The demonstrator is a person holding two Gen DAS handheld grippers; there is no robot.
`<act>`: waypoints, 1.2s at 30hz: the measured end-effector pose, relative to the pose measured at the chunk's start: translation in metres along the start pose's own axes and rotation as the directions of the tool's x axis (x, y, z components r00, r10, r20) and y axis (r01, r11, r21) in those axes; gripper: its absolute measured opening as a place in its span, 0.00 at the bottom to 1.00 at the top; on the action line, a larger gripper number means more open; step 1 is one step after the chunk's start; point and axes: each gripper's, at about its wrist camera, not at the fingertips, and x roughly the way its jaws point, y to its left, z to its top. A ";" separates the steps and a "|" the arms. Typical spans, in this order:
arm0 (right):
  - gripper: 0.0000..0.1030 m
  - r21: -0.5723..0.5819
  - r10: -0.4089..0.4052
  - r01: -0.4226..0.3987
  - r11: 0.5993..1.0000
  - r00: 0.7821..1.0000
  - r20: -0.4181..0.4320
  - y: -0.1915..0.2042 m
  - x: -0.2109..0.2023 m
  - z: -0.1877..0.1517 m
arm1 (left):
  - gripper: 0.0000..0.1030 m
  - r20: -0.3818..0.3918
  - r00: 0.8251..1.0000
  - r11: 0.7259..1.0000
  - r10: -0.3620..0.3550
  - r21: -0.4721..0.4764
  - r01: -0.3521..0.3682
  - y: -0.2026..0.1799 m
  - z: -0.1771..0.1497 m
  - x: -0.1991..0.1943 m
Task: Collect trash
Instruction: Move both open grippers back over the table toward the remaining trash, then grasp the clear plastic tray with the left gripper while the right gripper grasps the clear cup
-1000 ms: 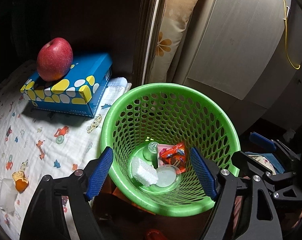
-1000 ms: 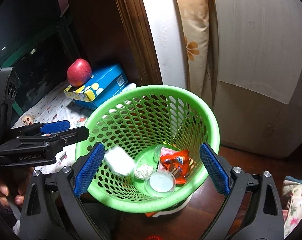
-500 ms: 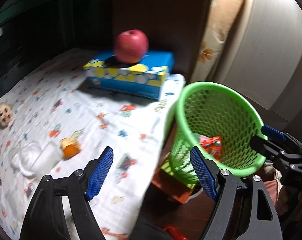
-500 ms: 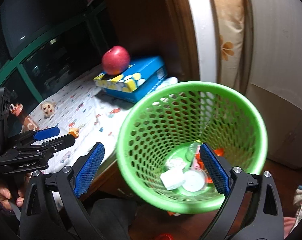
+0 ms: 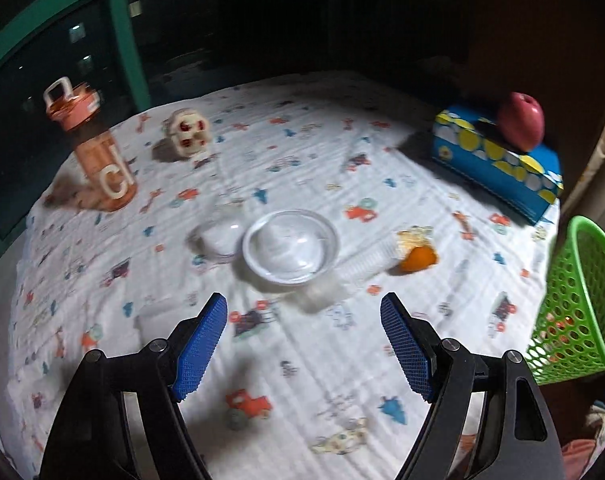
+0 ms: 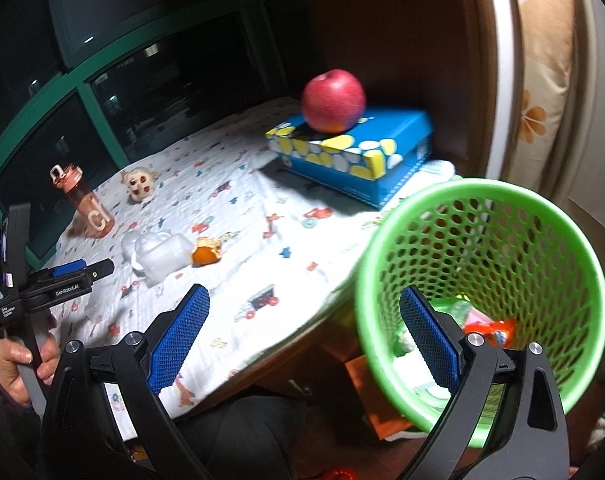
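My left gripper (image 5: pixel 302 344) is open and empty, above the patterned tablecloth (image 5: pixel 294 364), just short of a clear plastic cup (image 5: pixel 290 246) lying on its side. A small clear lid (image 5: pixel 222 236) lies left of the cup and an orange peel scrap (image 5: pixel 416 250) to its right. My right gripper (image 6: pixel 304 340) is open and empty, at the table's edge beside the green basket (image 6: pixel 482 200), which holds wrappers (image 6: pixel 492 328) and other trash. The left gripper also shows in the right wrist view (image 6: pixel 78 270), near the cup (image 6: pixel 158 252) and the peel (image 6: pixel 206 252).
A red apple (image 6: pixel 334 100) sits on a blue tissue box (image 6: pixel 354 156) at the table's far right. An orange water bottle (image 5: pixel 98 152) and a small toy figure (image 5: pixel 186 136) stand at the far left. A dark window with green frames (image 5: pixel 122 52) lies behind.
My left gripper has swung left from the basket to over the table, facing the cup. My right gripper has drifted left, so the basket now sits at its right finger. Both stay open.
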 end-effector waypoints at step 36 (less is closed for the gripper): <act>0.92 -0.170 0.169 -0.204 0.964 0.966 -0.198 0.123 0.102 -0.004 | 0.48 -0.195 0.981 0.960 -0.017 -0.279 -0.039 0.126 -0.036 0.077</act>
